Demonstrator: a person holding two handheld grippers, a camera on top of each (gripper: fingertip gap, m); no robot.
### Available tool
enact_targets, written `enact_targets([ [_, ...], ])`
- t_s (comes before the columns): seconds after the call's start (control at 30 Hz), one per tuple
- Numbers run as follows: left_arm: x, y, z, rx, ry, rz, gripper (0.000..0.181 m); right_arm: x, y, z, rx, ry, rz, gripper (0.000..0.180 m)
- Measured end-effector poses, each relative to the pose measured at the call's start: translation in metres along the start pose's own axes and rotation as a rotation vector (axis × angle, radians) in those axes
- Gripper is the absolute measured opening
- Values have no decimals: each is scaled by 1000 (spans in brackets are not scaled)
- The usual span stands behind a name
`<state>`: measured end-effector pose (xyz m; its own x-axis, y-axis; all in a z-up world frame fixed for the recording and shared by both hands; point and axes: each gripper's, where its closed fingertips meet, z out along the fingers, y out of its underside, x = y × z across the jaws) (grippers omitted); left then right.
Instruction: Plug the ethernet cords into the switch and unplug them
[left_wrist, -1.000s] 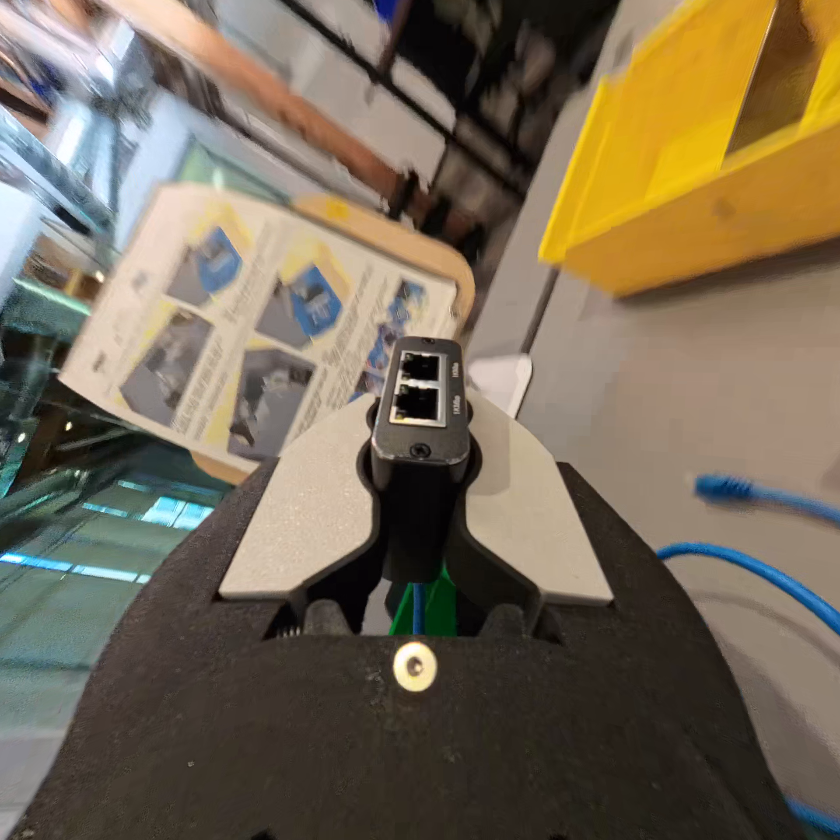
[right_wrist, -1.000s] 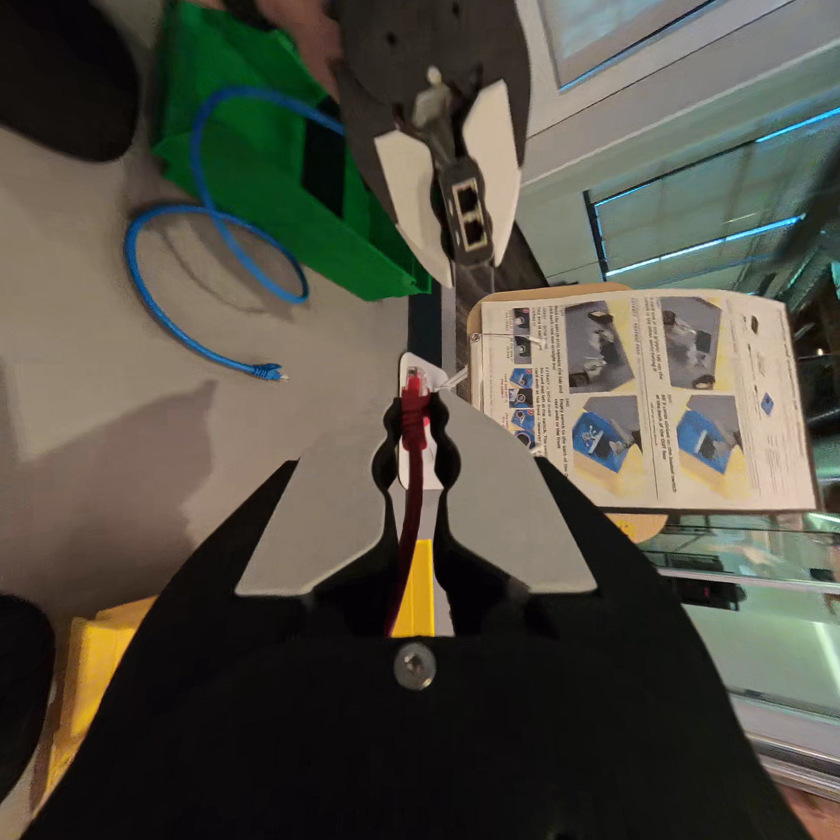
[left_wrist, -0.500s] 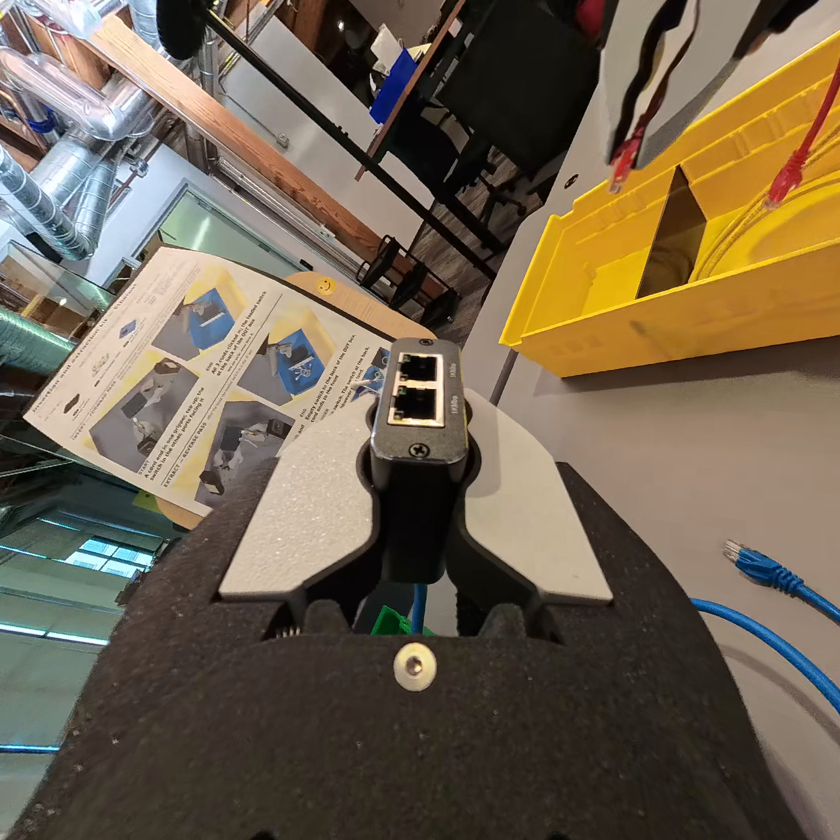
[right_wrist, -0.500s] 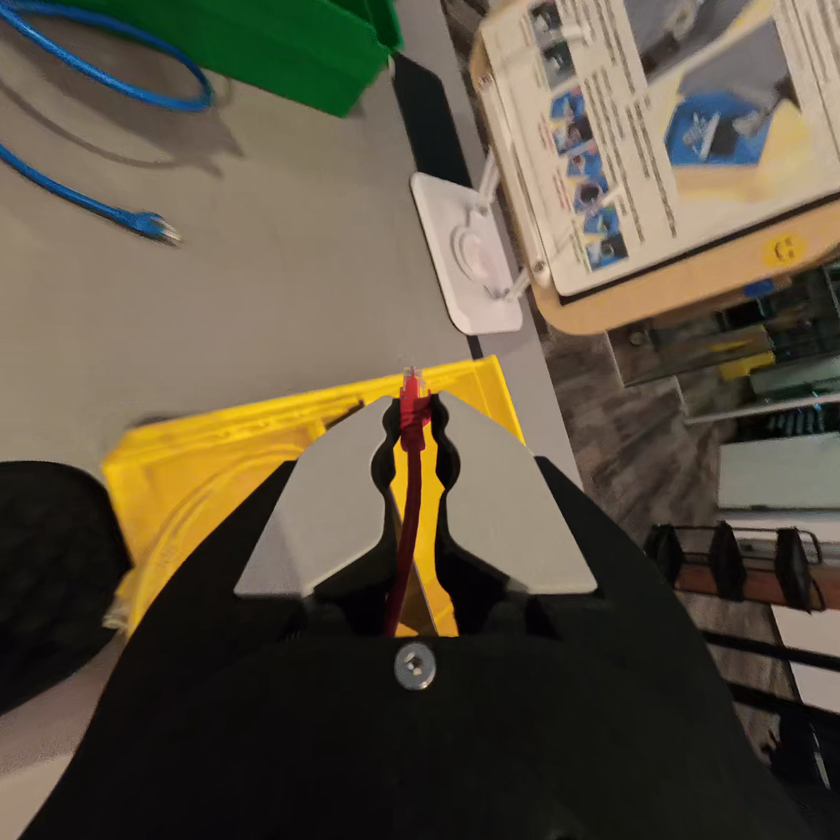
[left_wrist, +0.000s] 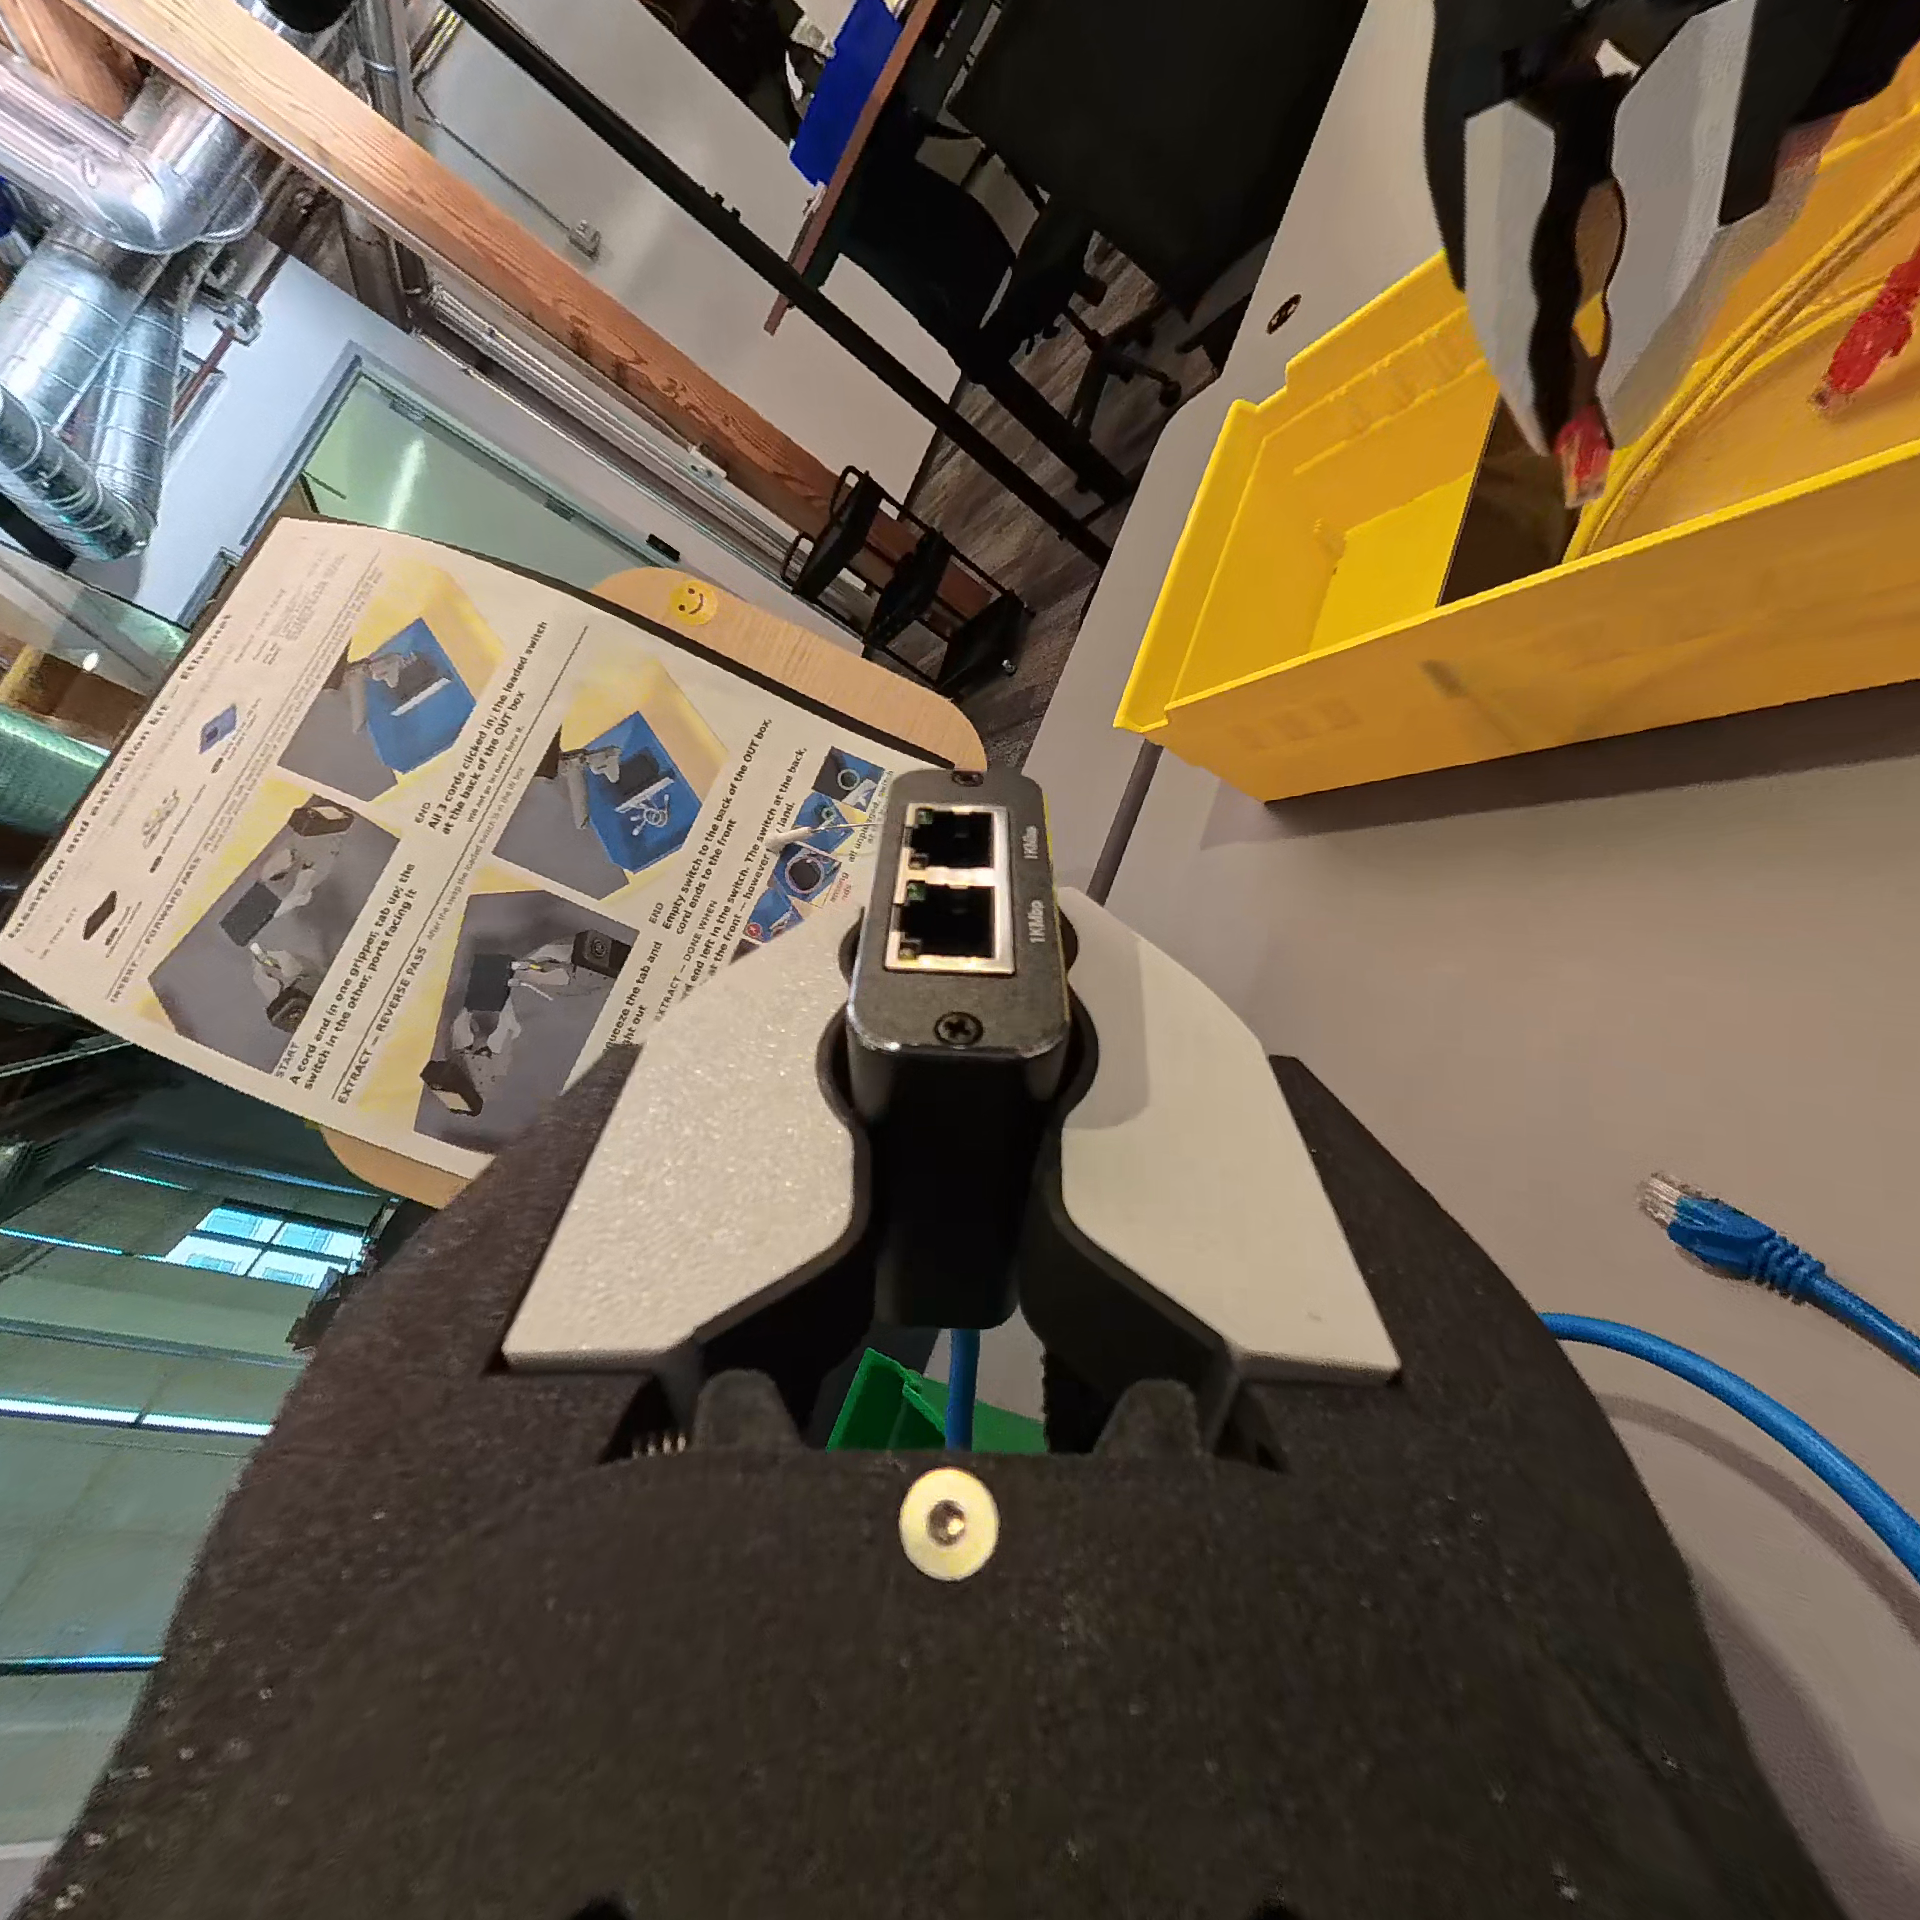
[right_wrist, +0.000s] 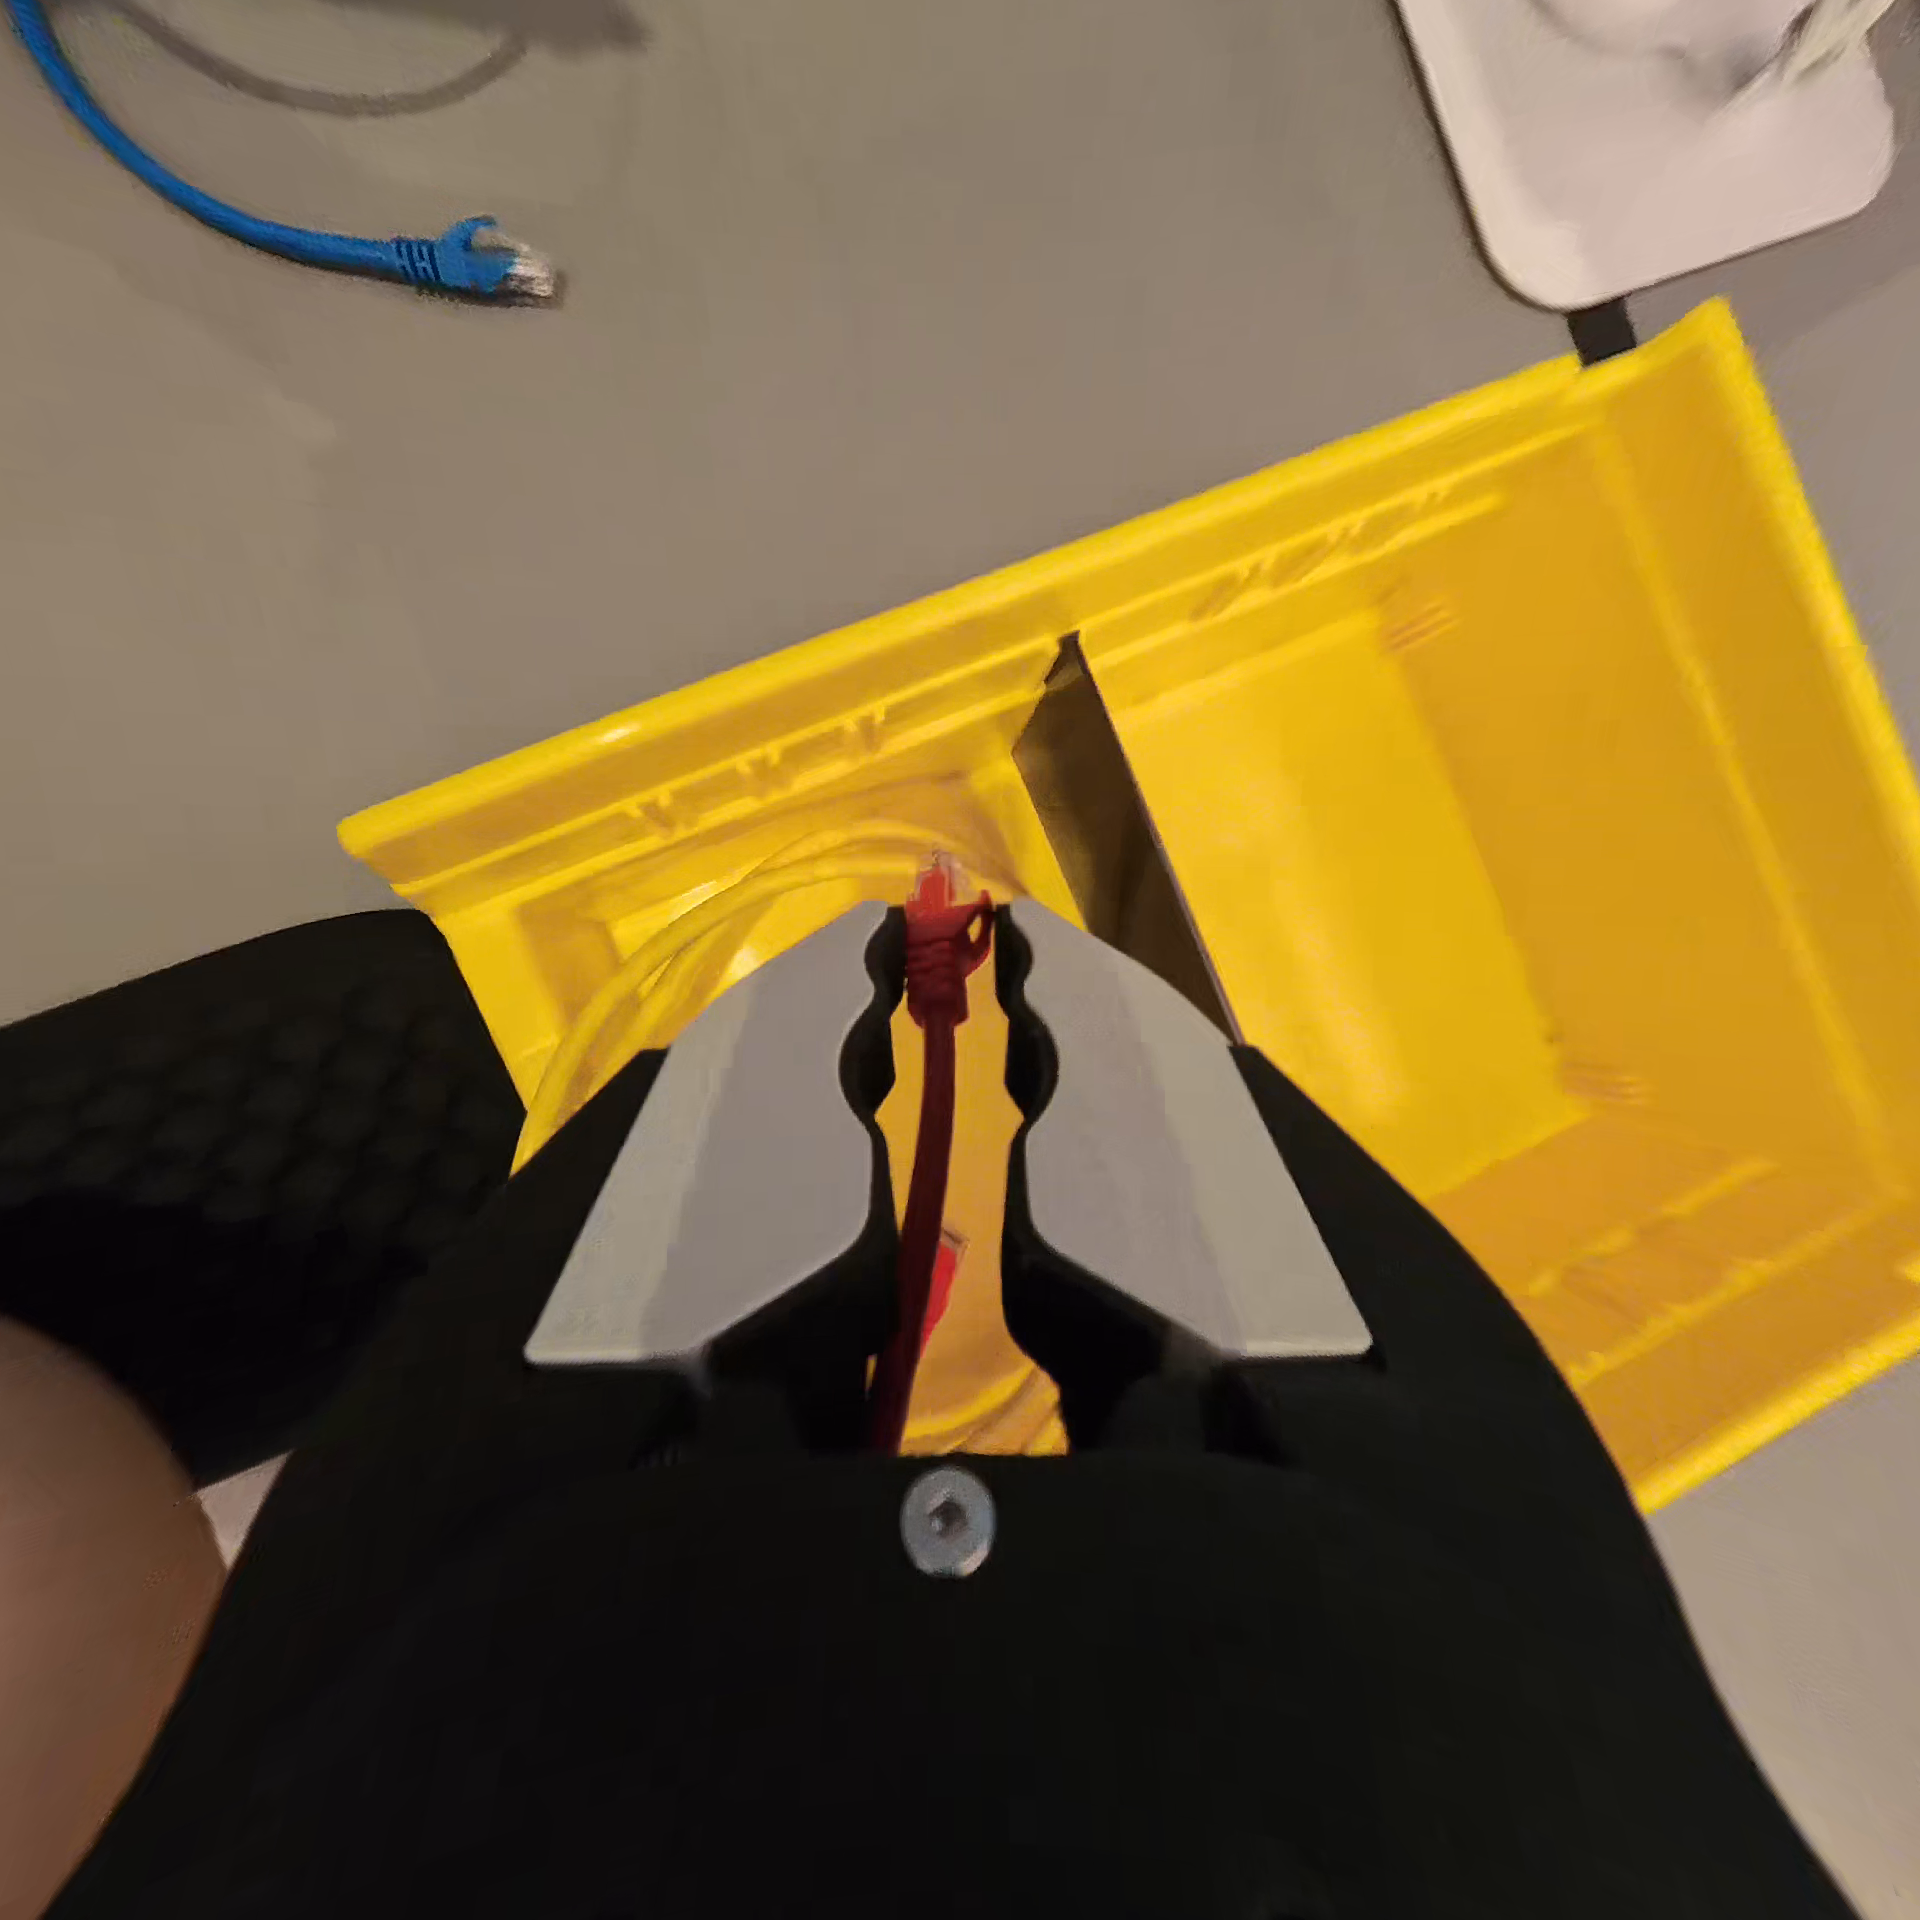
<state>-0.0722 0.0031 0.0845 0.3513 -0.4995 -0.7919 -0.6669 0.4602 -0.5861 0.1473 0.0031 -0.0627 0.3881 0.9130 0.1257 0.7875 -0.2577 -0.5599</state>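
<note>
My left gripper (left_wrist: 958, 1039) is shut on a small black switch (left_wrist: 951, 1003), held with its two ports facing forward; both ports are empty. My right gripper (right_wrist: 940, 920) is shut on a red ethernet cord (right_wrist: 930, 1122), whose plug (right_wrist: 938, 899) sticks out past the fingertips. It hangs over the left compartment of a yellow bin (right_wrist: 1455, 582). In the left wrist view the right gripper (left_wrist: 1574, 416) with the red plug (left_wrist: 1581, 457) is at the top right, above the bin (left_wrist: 1455, 675). The cord's other red plug (left_wrist: 1870, 353) lies in the bin.
A blue ethernet cord lies on the grey table, its plug (right_wrist: 473, 258) free; it also shows in the left wrist view (left_wrist: 1714, 1236). A coiled yellow cord (right_wrist: 665, 977) lies in the bin. A printed sheet (left_wrist: 416, 831) stands at the left, a white pad (right_wrist: 1662, 135) near the bin, a green bin (left_wrist: 894, 1403) behind the left gripper.
My right gripper has swung away from the switch and moved down over the yellow bin with the red cord in it. My left gripper still holds the switch, turned a little.
</note>
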Motion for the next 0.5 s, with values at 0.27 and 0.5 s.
enact_targets([
  [0.27,4,4,2,-21,26,-3,28,-2,-14,-11,111,-26,59,38],
  [0.5,10,5,5,-37,43,9,27,-1,-39,-42,275,71,-9,43],
])
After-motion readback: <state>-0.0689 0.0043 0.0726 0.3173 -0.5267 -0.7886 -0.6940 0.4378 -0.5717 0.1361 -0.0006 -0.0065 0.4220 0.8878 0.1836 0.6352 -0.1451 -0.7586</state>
